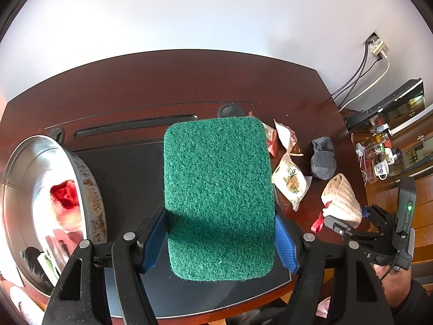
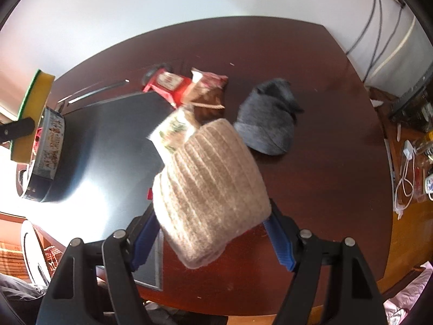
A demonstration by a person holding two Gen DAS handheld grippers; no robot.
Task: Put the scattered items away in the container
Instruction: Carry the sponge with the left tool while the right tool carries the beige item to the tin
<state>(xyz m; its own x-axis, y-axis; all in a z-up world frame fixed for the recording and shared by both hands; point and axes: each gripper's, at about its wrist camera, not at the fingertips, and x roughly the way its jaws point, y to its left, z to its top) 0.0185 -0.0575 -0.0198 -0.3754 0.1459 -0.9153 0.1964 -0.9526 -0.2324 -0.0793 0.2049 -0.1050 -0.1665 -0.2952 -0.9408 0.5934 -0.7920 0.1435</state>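
Left tongs (image 1: 220,239): clamped on a green-faced scouring sponge (image 1: 217,197), blue pads pressing both its long edges; it was held clear of the desk.
Sponge from the right wrist view: yellow body with a green face (image 2: 33,113), hanging just above the tin.
Right tongs (image 2: 213,239): closed around a beige ribbed knit bundle (image 2: 208,189), lifted off the desk; the picture was motion-blurred there.
Container: a round metal tin (image 1: 40,197) at the left of the desk, with something red inside.
Desk (image 1: 162,81): dark red-brown wood with a black mat (image 1: 127,178) in the middle.
Still scattered: a grey sock roll (image 2: 266,120), a red packet (image 2: 169,84), a brown snack bag (image 2: 208,92) and a pale snack packet (image 1: 289,181), all lying right of the mat.
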